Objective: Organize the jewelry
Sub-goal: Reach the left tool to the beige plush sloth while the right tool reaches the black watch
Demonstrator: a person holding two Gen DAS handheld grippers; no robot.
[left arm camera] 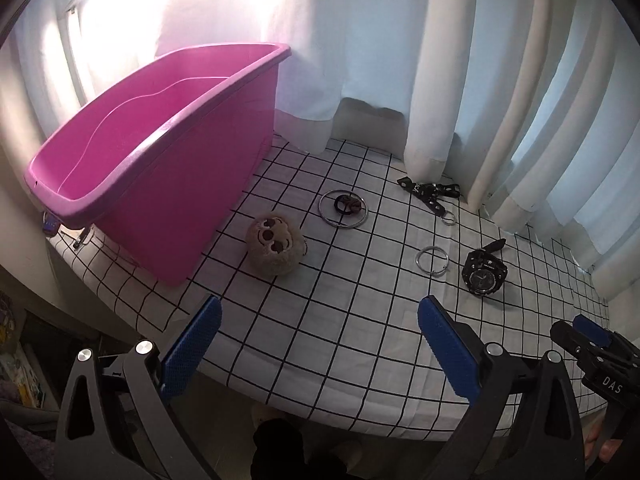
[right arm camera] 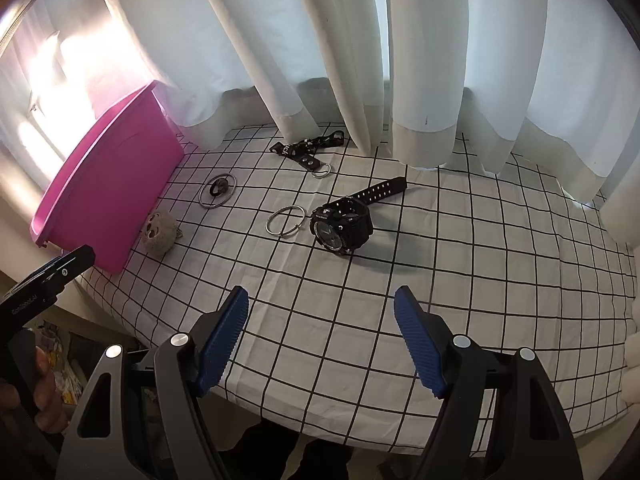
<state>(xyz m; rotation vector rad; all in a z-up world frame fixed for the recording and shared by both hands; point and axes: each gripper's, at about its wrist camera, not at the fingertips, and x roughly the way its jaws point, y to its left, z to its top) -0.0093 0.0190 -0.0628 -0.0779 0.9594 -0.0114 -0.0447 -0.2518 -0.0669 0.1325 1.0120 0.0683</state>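
Note:
On the checked tablecloth lie a black watch, a small pair of metal rings, a larger metal bangle with a dark hair tie inside it, a black strap keychain and a plush sloth-face charm. A pink bin stands at the left. My left gripper is open and empty above the table's near edge. My right gripper is open and empty, short of the watch.
White curtains hang along the table's far edge and rest on the cloth. The right gripper shows at the lower right of the left wrist view. Cluttered floor items lie below the table's left edge.

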